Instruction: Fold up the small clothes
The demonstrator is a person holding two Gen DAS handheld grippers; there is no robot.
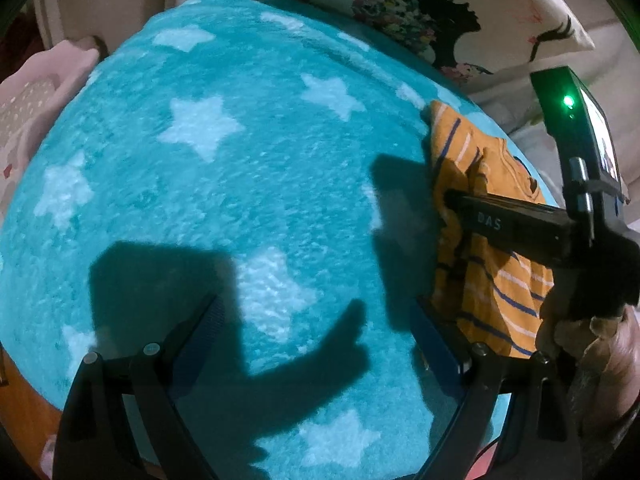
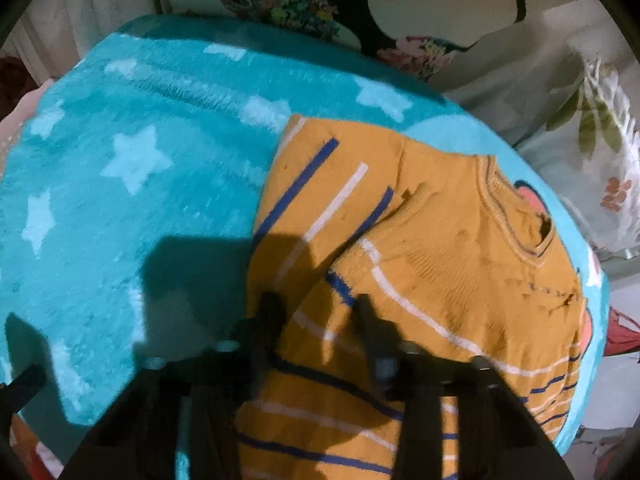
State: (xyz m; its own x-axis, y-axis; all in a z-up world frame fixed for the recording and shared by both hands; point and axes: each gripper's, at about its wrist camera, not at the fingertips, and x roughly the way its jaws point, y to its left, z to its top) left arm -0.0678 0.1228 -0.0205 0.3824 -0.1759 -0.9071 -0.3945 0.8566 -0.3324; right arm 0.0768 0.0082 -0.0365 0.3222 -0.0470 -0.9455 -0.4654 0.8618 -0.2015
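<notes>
Your left fingers (image 1: 208, 320) stand spread wide over bare teal star blanket (image 1: 240, 160), holding nothing. Your right gripper (image 2: 316, 304) has its fingers parted, straddling a raised fold of the orange striped sweater (image 2: 440, 248). The sweater lies on the blanket's right side, neckline pointing away from you and rightward, hem nearest.
</notes>
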